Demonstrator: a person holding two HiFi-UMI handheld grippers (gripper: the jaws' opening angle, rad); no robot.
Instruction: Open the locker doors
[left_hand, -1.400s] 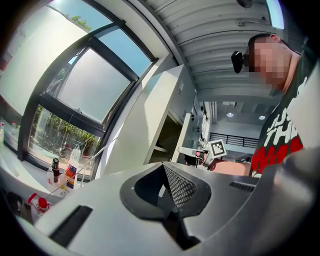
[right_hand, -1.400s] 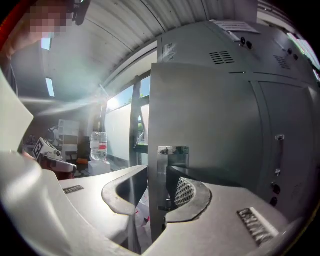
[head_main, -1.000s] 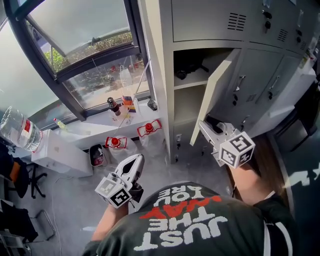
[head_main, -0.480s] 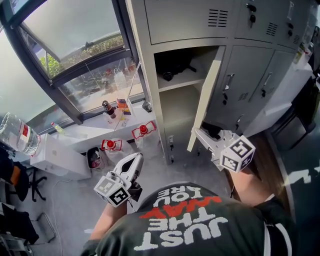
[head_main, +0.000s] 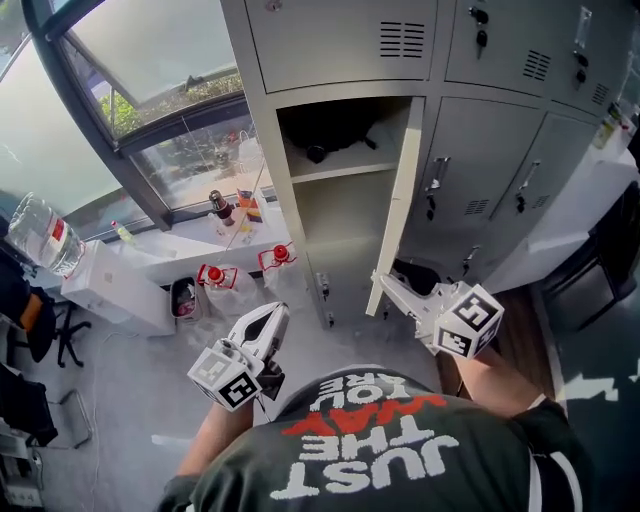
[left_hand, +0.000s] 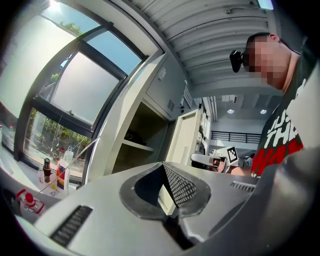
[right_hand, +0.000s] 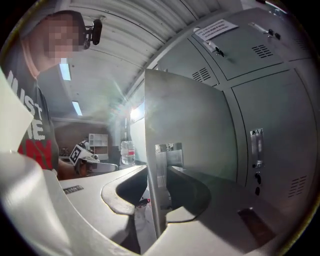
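Head view: the open locker door swings out from the grey lockers on the far side. Its lower edge stands between the jaws of the right tongs, which have just been opening and do not squeeze it. The left tongs, nearer and to the left, are pressed together and empty.

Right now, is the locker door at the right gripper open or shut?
Open: the locker door stands swung out, and the shelf inside shows.
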